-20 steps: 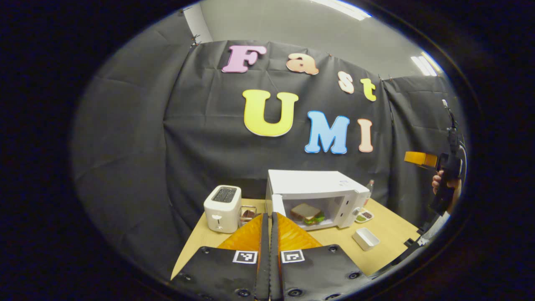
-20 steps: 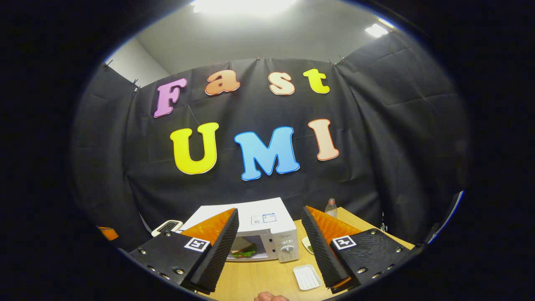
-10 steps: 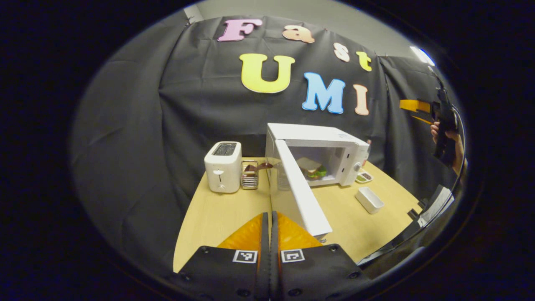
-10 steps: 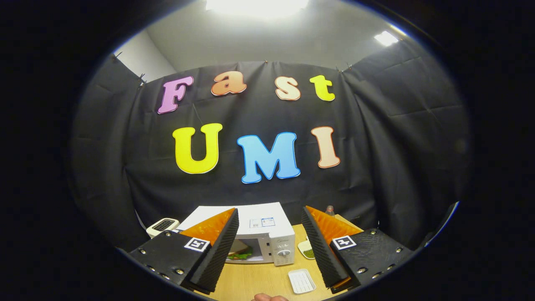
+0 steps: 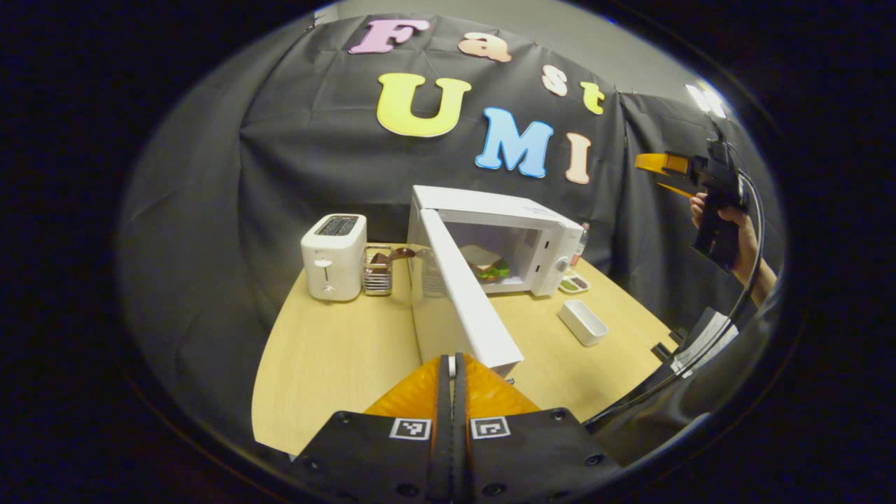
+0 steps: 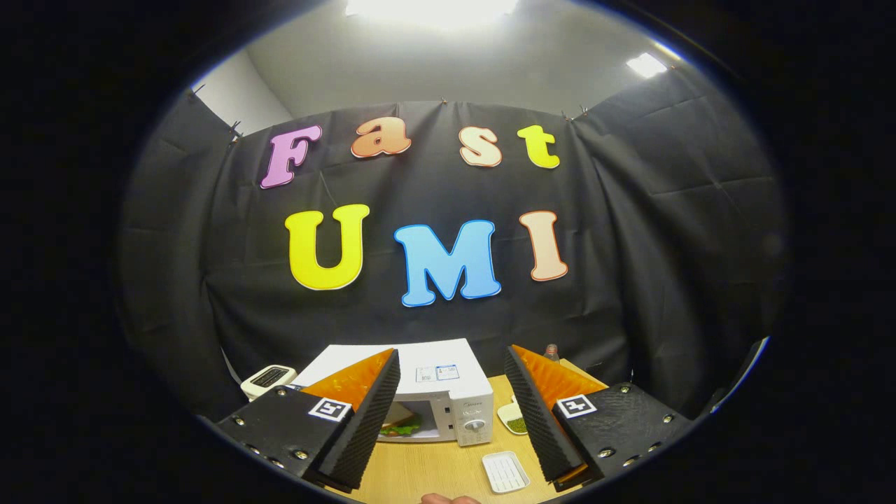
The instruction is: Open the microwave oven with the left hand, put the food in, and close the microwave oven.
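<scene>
Straight ahead of my left gripper [image 5: 451, 364], on the wooden table [image 5: 329, 357], stands the white microwave oven [image 5: 521, 234] with its door [image 5: 462, 294] swung wide open toward me; the door's free end sits just beyond my fingertips, and whether it touches them I cannot tell; my left fingers are pressed together with nothing between them. Inside the oven's cavity lies the sandwich [image 5: 484, 262], well apart from this gripper, past the length of the door.

Left of the oven stands a white toaster [image 5: 334, 255], and between the two sits a small wire rack [image 5: 377, 275]; right of the oven lies a small dish of greens [image 5: 574, 283], and nearer me a white rectangular tray [image 5: 582, 322]; a bottle [image 5: 582, 241] peeks out behind the oven's right side.

My right gripper [image 6: 451, 406] hangs high above the table, its fingers spread wide and holding nothing; between them, far below, I see the microwave's control panel [image 6: 474, 416], and the sandwich shows in the open cavity just beside my left finger [image 6: 364, 413]. From the left gripper view, my hand [image 5: 724, 220] holds that right gripper up at the far right, well away from the oven.
</scene>
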Motion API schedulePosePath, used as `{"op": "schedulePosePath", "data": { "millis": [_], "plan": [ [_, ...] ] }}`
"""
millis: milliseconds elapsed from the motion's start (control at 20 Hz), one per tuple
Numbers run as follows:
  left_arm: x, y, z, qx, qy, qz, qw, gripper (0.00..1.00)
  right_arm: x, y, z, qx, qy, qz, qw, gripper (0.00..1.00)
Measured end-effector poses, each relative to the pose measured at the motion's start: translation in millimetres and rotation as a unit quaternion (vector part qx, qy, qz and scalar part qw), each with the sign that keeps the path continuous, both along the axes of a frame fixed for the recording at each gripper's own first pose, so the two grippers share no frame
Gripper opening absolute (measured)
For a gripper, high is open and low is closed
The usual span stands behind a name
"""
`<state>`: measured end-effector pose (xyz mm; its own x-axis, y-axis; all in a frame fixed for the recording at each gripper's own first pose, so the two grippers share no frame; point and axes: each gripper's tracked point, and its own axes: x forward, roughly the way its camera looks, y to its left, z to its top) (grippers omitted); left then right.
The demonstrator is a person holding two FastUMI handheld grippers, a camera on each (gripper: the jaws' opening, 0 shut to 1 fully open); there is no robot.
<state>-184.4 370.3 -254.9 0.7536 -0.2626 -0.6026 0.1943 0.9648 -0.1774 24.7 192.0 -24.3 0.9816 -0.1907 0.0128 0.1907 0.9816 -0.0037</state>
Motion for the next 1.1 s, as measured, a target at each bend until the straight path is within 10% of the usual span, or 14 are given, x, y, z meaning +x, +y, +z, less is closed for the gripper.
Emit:
{"op": "schedulePosePath", "data": {
  "millis": [1100],
  "plan": [
    [94,-236,-19,-0.045,0.007,-0.076,0.996,0.07,40,-114,6,-0.008,0.017,0.044,0.999,0.91]
  ]
}}
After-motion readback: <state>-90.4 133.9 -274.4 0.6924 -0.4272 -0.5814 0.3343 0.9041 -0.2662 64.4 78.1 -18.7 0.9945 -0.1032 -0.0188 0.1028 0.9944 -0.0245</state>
